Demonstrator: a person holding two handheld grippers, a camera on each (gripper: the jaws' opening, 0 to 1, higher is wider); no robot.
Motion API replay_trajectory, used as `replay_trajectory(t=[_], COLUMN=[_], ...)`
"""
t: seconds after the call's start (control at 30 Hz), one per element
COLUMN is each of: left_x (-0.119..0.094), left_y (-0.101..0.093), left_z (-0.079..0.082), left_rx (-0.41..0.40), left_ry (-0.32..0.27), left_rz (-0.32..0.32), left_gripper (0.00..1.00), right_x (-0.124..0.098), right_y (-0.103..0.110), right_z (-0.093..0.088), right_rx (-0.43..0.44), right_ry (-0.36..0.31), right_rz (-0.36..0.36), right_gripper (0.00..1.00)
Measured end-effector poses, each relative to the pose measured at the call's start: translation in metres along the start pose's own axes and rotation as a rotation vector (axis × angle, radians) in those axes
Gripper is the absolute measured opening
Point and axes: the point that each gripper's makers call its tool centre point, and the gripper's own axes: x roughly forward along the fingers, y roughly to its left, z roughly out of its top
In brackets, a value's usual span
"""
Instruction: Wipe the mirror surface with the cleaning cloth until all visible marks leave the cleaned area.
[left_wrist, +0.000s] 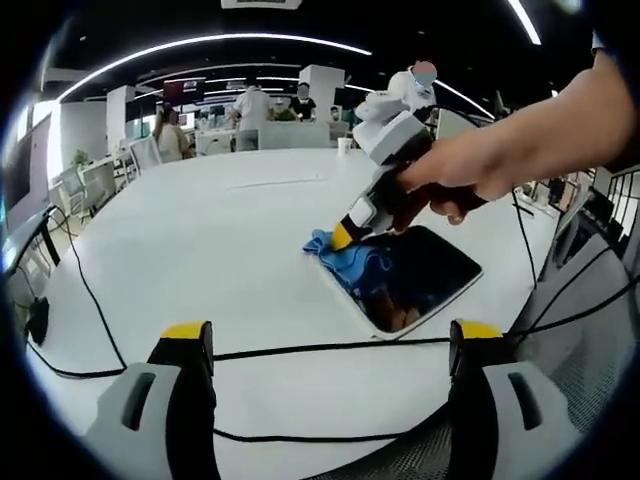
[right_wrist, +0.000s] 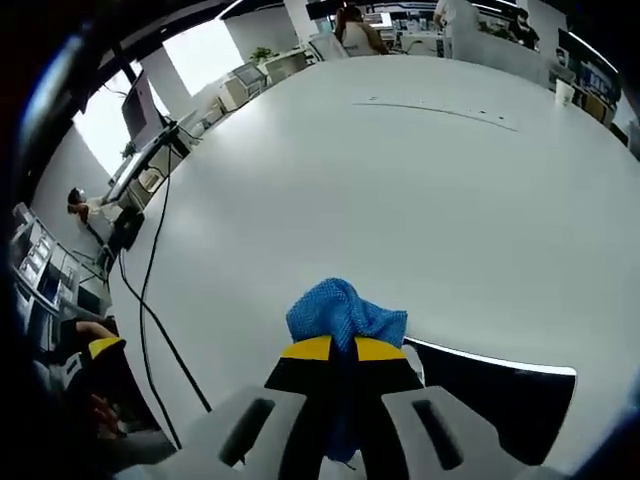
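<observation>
We pinch cloth (right_wrist: 345, 318) w/ right gripper (right_wrist: 343, 350) on mirror (left_wrist: 412, 275); left gripper (left_wrist: 330, 345) wide, idle. Risk: mirror slides.

We see open white table (left_wrist: 200, 240) beyond the mirror (left_wrist: 430, 275); black cables (left_wrist: 330, 349) cross our near edge; chairs crowd the far left.

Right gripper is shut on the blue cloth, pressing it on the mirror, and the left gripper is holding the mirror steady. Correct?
One thing is off: the left gripper holds nothing. In the left gripper view it is open over the white table, apart from the mirror. The rest stands: the right gripper is shut on the blue cloth, which lies on the mirror's edge.
</observation>
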Motion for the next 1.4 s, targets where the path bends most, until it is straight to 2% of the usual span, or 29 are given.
replay_trajectory(t=[0.13,0.37,0.57,0.9,1.17,1.4], left_x=[0.000,0.000,0.001,0.001,0.002,0.001], left_y=[0.000,0.000,0.000,0.000,-0.004,-0.005], left_z=[0.001,0.001,0.001,0.001,-0.002,-0.001], left_rx=[0.001,-0.008,-0.011,0.002,0.005,0.009], left_ry=[-0.004,-0.007,-0.009,-0.004,0.012,0.013], left_rz=[0.001,-0.003,-0.003,-0.002,-0.020,-0.015], left_gripper=[0.97,0.98,0.99,0.99,0.99,0.99], right_x=[0.006,-0.001,0.001,-0.014,-0.020,-0.019], right_y=[-0.004,-0.009,-0.019,-0.029,-0.042,-0.042], right_z=[0.002,-0.003,-0.004,-0.012,-0.015,-0.015], right_rx=[0.019,0.001,0.007,0.015,-0.003,0.029], right_ry=[0.003,-0.003,-0.006,0.001,0.026,0.034], right_rz=[-0.002,-0.011,-0.012,-0.020,-0.026,-0.042], right_gripper=[0.00,0.00,0.00,0.00,0.01,0.01])
